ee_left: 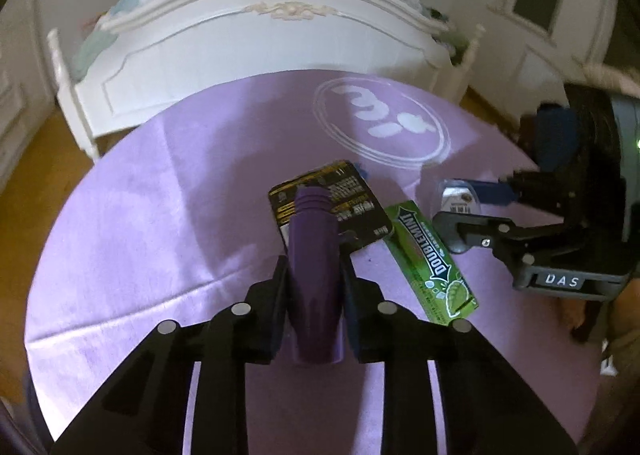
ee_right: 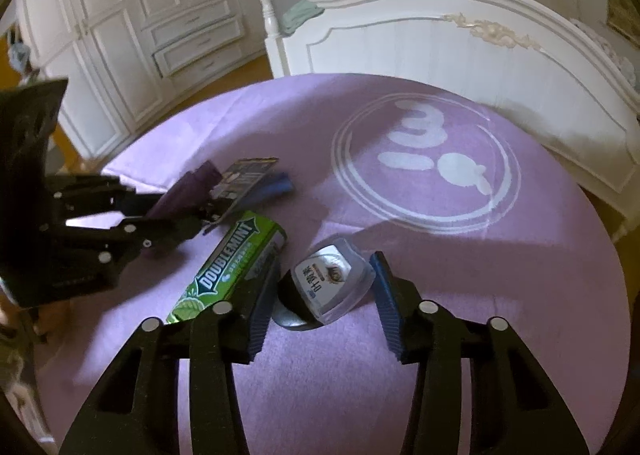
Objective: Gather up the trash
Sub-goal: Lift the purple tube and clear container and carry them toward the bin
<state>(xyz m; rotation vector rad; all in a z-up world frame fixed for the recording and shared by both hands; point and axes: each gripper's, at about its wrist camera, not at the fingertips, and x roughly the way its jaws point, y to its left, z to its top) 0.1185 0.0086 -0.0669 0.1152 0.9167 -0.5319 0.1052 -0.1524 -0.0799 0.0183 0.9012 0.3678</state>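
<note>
- We see a round table under a lilac cloth (ee_left: 140, 215), creased, with a white ringed emblem (ee_right: 424, 171) printed on its far side.
- Beyond the table stands a white bed footboard (ee_left: 248, 55) with a carved ornament; bedding in pale blue and green lies behind it.
- In the right wrist view, white panelled wardrobes with drawers (ee_right: 132, 39) fill the far left, over a yellow-brown floor.
- The left gripper (ee_left: 314, 251) is clamped on a dark purple tube (ee_left: 314, 255), which sits between its pads and points away from the camera.
- Under the tube's far end lies a black printed packet (ee_left: 360, 211), flat on the cloth.
- Just right of that packet lies a green Doublemint gum pack (ee_left: 432, 259), flat and running diagonally, near the middle of the table.
- The right gripper (ee_right: 324, 303) straddles a small clear lidded cup (ee_right: 328, 283) with a printed label, tipped on its side on the cloth just right of the gum pack.
- Its jaws stand apart around the cup; we see a gap at the right pad, and the left pad is close to the cup, so nothing is gripped.
- We cannot tell what the cup contains.
</note>
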